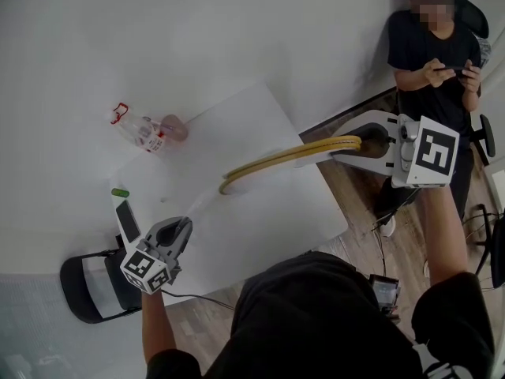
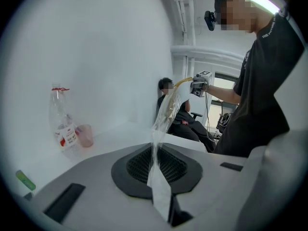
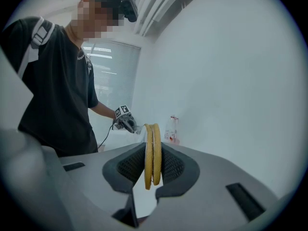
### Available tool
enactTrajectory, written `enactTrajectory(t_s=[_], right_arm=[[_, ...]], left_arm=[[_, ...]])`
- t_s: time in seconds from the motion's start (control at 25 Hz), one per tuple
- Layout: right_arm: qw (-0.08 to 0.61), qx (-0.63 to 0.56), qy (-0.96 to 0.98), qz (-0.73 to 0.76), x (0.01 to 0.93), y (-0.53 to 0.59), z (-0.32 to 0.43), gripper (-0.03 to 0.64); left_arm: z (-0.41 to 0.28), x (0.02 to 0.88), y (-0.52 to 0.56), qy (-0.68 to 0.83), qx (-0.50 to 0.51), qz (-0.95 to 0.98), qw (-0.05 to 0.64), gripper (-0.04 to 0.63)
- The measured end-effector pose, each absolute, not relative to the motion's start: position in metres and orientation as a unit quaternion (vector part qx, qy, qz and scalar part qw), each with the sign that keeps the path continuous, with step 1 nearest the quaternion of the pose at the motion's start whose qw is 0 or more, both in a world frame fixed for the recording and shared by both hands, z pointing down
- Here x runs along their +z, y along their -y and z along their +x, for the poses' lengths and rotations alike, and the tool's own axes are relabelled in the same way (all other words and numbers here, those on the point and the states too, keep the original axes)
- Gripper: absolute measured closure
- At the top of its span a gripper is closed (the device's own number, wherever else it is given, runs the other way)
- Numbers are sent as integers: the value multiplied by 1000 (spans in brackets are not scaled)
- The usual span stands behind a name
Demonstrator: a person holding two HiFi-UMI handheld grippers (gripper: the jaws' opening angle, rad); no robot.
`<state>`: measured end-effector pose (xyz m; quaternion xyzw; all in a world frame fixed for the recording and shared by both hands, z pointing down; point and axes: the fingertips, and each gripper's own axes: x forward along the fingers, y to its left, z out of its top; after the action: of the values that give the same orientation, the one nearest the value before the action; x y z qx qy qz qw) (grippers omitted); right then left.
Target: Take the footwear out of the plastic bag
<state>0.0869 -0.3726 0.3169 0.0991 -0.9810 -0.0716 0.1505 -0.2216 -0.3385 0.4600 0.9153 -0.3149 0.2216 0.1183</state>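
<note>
Left tool [image 1: 184,226] clamped on clear bag [image 2: 162,124]; right tool [image 1: 361,142] grips yellow slippers [image 1: 276,159]. Bottle [image 1: 140,131] beside pink cup [image 1: 174,127] on tabletop [image 1: 260,212]; red label [image 1: 155,140], text unreadable.

The right tongs [image 3: 153,152] were clamped on the yellow footwear [image 3: 152,165]: two flat soles set on edge, side by side, between the ribbed pads. Beyond them, a person [image 3: 62,95] in a black T-shirt held the left tongs [image 3: 133,127] at arm's length. A clear bottle [image 3: 170,128] with a red cap stood further right.
</note>
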Motion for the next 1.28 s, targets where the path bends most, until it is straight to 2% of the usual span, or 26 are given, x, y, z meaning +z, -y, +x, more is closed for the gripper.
enactTrajectory(t_s=[0.56, 0.88, 1.28], right_arm=[[142, -72, 976, 149, 321, 378, 115, 546], [87, -65, 971, 214, 319, 387, 125, 546], [28, -73, 934, 347, 311, 390, 143, 545]], left_arm=[[-234, 455, 334, 368, 187, 900, 142, 557], [-241, 447, 353, 399, 165, 891, 142, 557], [-229, 415, 389, 523, 151, 834, 93, 557]])
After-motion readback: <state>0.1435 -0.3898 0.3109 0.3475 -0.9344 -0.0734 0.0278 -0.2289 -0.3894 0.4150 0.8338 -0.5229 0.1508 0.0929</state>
